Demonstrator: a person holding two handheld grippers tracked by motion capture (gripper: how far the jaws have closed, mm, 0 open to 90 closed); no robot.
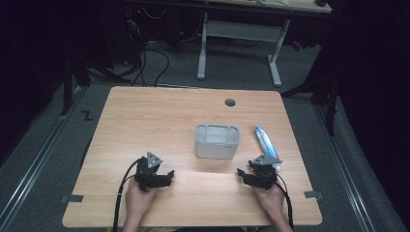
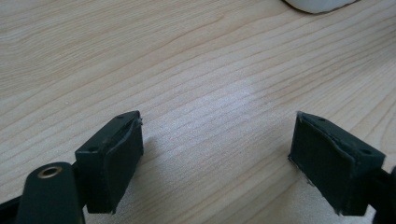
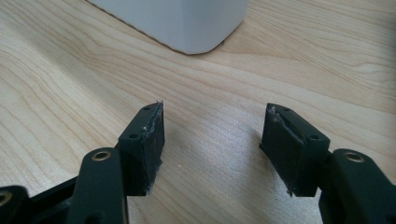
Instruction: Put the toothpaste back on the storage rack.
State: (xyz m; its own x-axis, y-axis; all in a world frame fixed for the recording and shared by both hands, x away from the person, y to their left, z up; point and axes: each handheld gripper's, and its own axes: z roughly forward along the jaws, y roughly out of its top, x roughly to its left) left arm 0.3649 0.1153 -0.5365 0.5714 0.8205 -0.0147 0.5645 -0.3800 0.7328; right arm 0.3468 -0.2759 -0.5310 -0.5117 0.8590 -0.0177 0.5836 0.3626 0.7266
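High view. Wooden tabletop (image 1: 145, 116), rectangular, with a round cable hole (image 1: 230, 102) near its far edge. A grey container (image 1: 217, 141), open-topped with rounded corners, stands a little right of the tabletop's centre. A toothpaste tube (image 1: 267, 145), white and blue, lies flat just right of the container, toward the right edge, its length running from far to near. The left gripper (image 1: 164, 177) sits near the near edge, left of centre, held by the person's left hand (image 1: 138, 198); a black cable trails from it toward the near edge. The right gripper (image 1: 243, 175) sits near the near edge, right of centre, held by the right hand (image 1: 270, 199); its body is close to the near end of the tube, and whether the two touch cannot be told. Both grippers are apart from the container.

Left gripper view. The two black jaws stand wide apart over bare wood, nothing between them. A curved pale edge of the container (image 2: 320, 4) shows at the top right.

Right gripper view. The jaws stand wide apart over bare wood, nothing between them. The container's (image 3: 187, 21) rounded lower corner lies ahead, near but clear of the jaw tips.
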